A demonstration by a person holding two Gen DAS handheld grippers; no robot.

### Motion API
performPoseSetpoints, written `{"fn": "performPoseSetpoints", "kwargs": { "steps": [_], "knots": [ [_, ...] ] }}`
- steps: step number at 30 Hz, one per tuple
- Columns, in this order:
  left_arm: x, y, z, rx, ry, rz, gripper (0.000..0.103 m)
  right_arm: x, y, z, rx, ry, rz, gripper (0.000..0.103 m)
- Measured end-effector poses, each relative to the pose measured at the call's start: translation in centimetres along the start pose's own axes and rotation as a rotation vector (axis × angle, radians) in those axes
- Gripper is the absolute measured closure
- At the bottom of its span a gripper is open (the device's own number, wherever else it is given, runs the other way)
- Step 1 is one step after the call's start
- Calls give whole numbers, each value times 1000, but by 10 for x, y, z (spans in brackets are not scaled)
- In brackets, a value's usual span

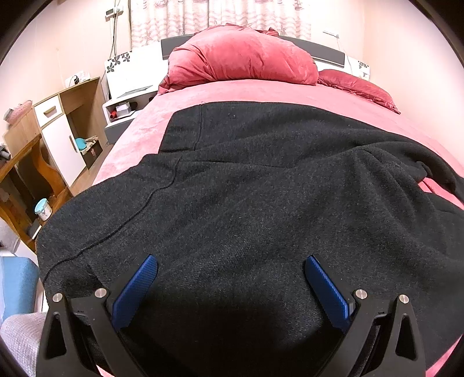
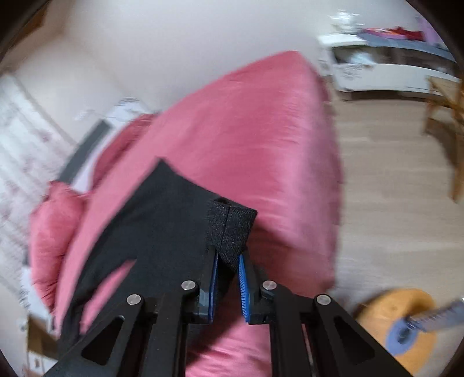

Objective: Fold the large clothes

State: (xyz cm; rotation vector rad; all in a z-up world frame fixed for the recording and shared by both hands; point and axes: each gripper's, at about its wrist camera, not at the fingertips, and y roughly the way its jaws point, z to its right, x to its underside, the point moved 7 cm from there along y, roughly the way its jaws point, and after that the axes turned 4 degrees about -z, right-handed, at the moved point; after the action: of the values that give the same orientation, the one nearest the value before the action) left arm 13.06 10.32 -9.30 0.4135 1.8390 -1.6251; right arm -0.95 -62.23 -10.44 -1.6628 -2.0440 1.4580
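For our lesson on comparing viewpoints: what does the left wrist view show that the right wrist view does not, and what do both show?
Only the left wrist view: the left claw wide open over the black garment, a big red pillow, curtains and a wooden cabinet.

Only the right wrist view: the right claw shut on the garment's cuff, wooden floor and a yellow round object.

Both: the black garment lying on the pink bedcover.
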Motion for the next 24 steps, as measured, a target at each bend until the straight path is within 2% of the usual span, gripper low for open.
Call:
{"fn": "performPoseSetpoints", "kwargs": {
  "steps": [3,4,6,7,9,11,14,15,17,19,24],
  "knots": [
    [-2,0,-1,7,-5,-9,0,20,32,26,69,120,-133,88],
    [-3,-1,-2,11,-7,-14,0,28,39,34,85,172,-163,83],
    [-5,-2,-3,22,-21,-19,0,30,35,38,121,221,-123,79],
    [-6,-3,-3,30,-30,-19,0,26,28,31,149,209,-74,72],
    [-14,-6,-1,68,-53,-13,0,16,12,8,209,145,26,70],
    [-25,-9,2,92,-59,5,0,10,0,-32,158,47,101,64],
    [-48,-11,11,113,-43,34,0,21,4,-97,111,-143,136,54],
    [-59,-11,15,122,-36,47,0,33,12,-131,80,-244,114,53],
    [-81,-10,21,127,-22,73,0,52,29,-172,26,-362,76,53],
    [-107,-3,28,106,7,93,0,84,51,-222,-30,-494,19,53],
    [-172,42,51,36,198,90,0,137,87,-300,-168,-606,-105,53]
  ]
}}
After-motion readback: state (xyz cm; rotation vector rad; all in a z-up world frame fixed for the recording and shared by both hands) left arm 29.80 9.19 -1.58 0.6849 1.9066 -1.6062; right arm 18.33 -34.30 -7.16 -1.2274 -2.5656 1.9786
